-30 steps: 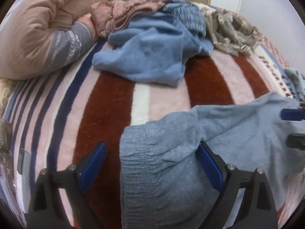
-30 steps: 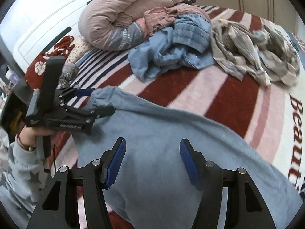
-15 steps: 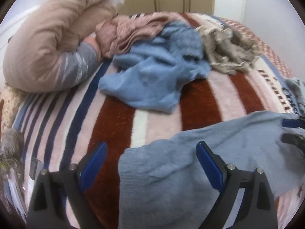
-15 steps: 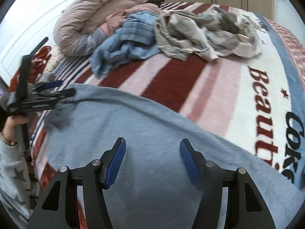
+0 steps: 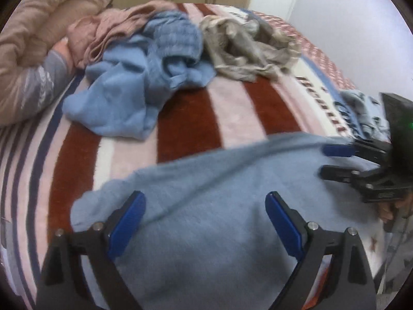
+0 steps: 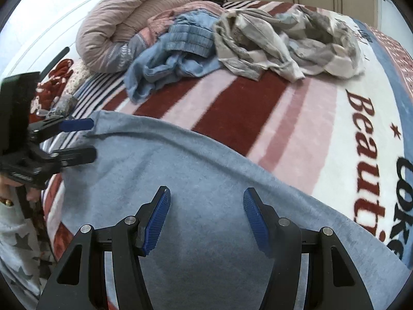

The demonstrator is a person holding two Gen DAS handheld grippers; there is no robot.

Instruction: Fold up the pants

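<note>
On the bed, the pants lie spread flat across the striped blanket near its front edge, a long grey-blue strip running side to side beneath both of your tools. Your left tool hangs over one end with its jaws spread wide and nothing between them; your right tool hangs over the other stretch, likewise released. The cloth looks like soft fleece or knit: light, limp, a little grippy against the plush blanket, so judge that it will sag and drag rather than slide, and a single-layer pinch may let the under layer stay behind. Take hold at the edges, not the middle: the far hem line near each end, pinching through both layers, so the fold carries over evenly. The blue heap and the beige heap sit well apart behind, out of the way.
</note>
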